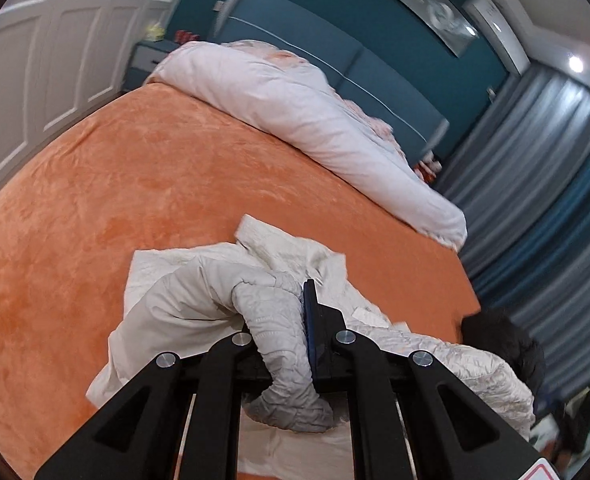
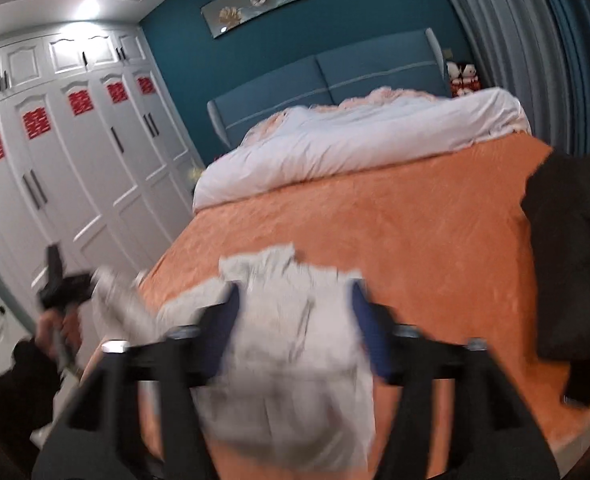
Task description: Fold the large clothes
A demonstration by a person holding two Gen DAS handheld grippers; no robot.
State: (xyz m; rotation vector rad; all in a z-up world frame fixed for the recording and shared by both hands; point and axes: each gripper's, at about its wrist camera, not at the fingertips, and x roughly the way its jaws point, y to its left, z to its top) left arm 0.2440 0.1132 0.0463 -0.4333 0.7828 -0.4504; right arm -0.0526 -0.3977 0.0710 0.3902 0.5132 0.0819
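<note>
The cream quilted jacket (image 1: 223, 304) looks light, soft and floppy on the orange bed (image 1: 95, 208). The left gripper (image 1: 295, 332) has its jaws pinching a sleeve; the right gripper (image 2: 295, 320) stands with jaws spread around loose cloth, pressing nothing. Better holds are the hem or collar, toward twelve o'clock.

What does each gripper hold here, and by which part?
Left gripper pinches the white jacket by a bunched sleeve. Right gripper stands open, gripping nothing.

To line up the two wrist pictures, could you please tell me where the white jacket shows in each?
Left wrist view: the white jacket lies low and centre on the orange bedspread, its sleeve pinched in the left tongs.
Right wrist view: it fills the lower centre, blurred, between the open right tongs.
Shared landmark: the blue headboard.
</note>
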